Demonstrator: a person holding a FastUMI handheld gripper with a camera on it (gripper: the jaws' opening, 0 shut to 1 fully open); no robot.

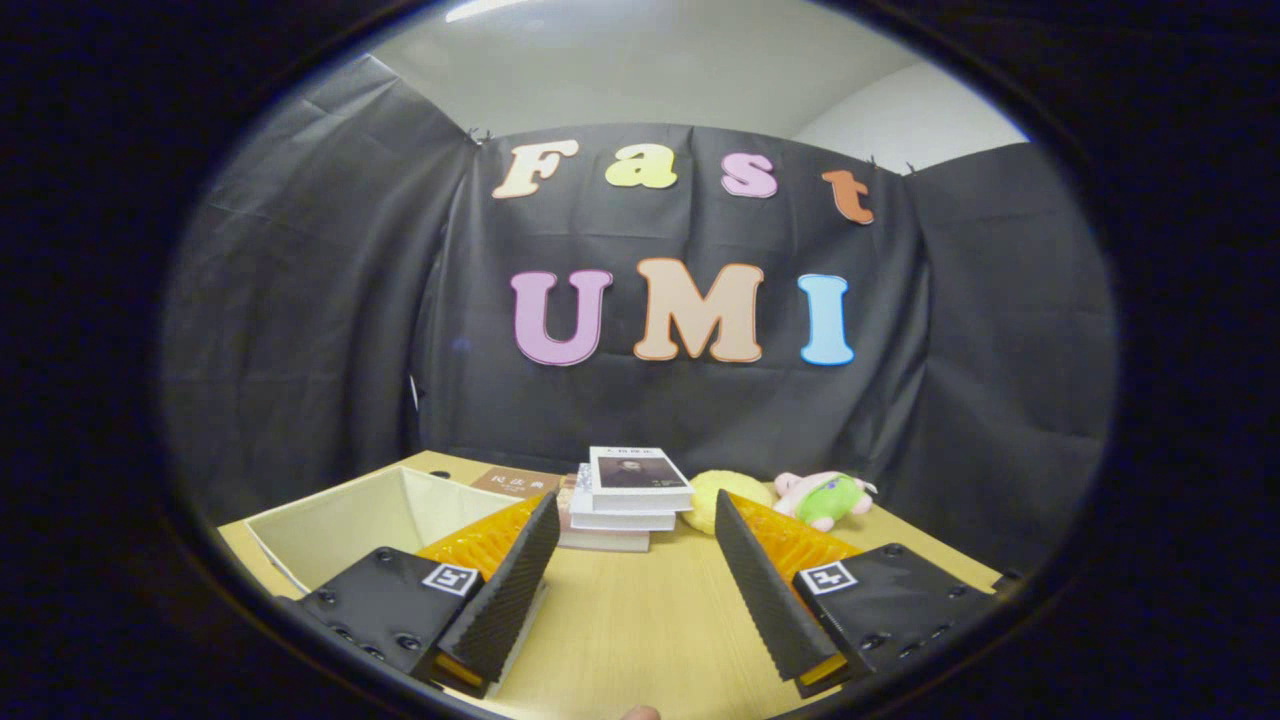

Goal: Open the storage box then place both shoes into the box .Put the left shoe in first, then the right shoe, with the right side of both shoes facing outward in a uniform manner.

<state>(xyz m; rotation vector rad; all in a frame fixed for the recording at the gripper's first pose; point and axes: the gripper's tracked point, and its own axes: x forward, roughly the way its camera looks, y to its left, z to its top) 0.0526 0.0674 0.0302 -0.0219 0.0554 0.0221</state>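
Gripper [635, 560] fingers spread apart, empty, over bare table [640, 630]. Box [385, 515] sits near left, already open, nothing visible inside. Judged early: no shoes seen, both placements remain; books [625, 495] lie beyond.

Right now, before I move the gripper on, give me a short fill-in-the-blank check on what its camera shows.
1. The gripper has its fingers spread ____, with nothing between them.
2. The stack of books lies just ____ the fingertips on the table.
3. The open beige storage box sits beside the ____ finger.
4. The pink and green plush toy lies next to a ____ plush toy.

Missing words: open; beyond; left; yellow
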